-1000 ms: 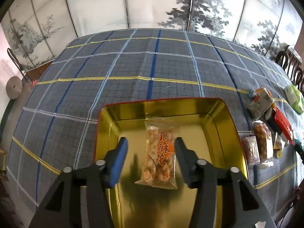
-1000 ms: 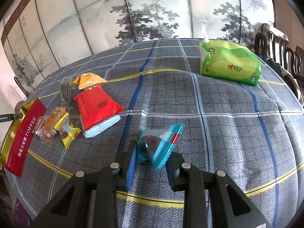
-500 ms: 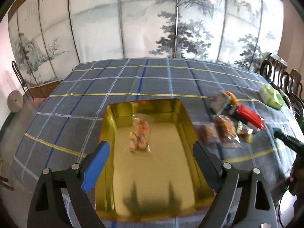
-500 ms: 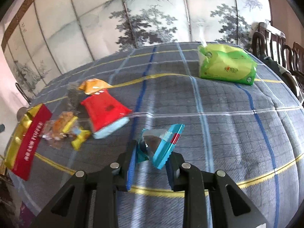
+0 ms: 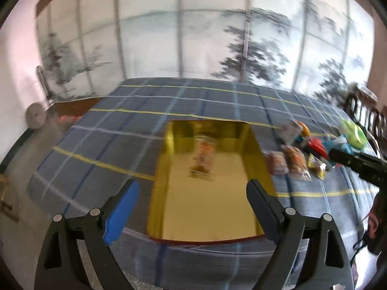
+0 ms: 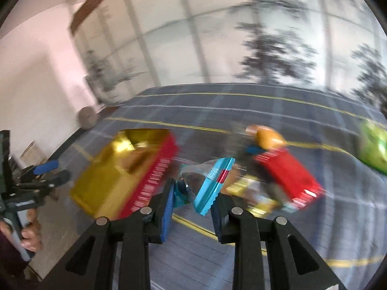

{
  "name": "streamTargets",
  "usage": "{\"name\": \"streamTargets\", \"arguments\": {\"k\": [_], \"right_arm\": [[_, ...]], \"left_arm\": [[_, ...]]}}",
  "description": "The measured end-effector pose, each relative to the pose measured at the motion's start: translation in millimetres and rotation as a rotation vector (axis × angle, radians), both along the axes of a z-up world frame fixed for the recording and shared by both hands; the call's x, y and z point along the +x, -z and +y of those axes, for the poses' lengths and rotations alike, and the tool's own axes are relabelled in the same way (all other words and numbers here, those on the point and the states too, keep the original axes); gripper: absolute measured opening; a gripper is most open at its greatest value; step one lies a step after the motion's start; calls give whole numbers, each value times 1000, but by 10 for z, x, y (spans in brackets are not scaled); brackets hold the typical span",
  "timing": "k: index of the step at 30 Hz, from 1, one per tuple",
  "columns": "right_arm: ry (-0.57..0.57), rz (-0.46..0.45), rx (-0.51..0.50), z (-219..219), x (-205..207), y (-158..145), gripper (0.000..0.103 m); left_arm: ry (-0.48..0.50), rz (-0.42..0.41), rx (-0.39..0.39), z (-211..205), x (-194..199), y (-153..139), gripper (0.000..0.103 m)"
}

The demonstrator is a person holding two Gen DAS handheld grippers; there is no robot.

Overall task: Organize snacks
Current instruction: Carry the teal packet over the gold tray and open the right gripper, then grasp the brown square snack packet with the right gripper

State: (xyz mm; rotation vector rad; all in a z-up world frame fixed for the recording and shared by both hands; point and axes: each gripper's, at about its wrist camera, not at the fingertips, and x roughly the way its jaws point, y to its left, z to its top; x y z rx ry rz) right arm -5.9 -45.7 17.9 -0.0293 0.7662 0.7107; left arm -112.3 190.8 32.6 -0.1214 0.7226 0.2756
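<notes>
Left gripper [image 5: 191,193] released, jaws wide and just opened, nothing between them; lower centre of frame. Ahead of it, gold tray [image 5: 256,154] with red outer wall on the plaid tablecloth [image 5: 101,149]. One clear snack bag [image 5: 203,159] lies inside the tray, blurred.

Right gripper [image 6: 192,203] clenched on a blue wrapper [image 6: 212,186], held above the cloth, centre frame. Right of the tray, loose snacks clustered: red packet [image 6: 287,174], orange packet [image 6: 268,137], yellow packets [image 6: 254,193]. Green tissue pack [image 6: 373,147] at far right edge.
</notes>
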Motion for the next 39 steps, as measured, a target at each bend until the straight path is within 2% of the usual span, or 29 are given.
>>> {"name": "streamTargets", "arguments": {"k": [5,11,20,22,23,26,30,33,35,37,39], "right_arm": [[-145,46,-15,707,62,70,28],[-226,92,-93,1266,209,274,29],[-256,107,-230,1781,364,531,30],[-247,96,-236,1836,424,523,33],[-237,89,-234,1842,460,491,37],[-181,50,-179,1700,539,295,39],[-94,21,-176,1153,608,137,39],[-84,74,-227,758,650,223,39],[-91,111,-248,644,624,324,39],[-88,118,-284,639,586,422,39],[-83,119,-271,677,575,471,39]], "left_arm": [[6,2,8,112,-116,-9,88],[30,8,21,138,-168,38,91],[25,25,-20,264,-203,125,92],[20,31,-30,300,-203,155,92],[18,34,-33,312,-202,162,92],[21,37,-40,337,-204,169,92],[34,17,-47,335,-218,146,93],[52,21,-67,287,-198,175,94],[70,31,-71,231,-171,198,94],[89,42,-57,154,-157,215,94],[102,45,-42,105,-155,218,94]]}}
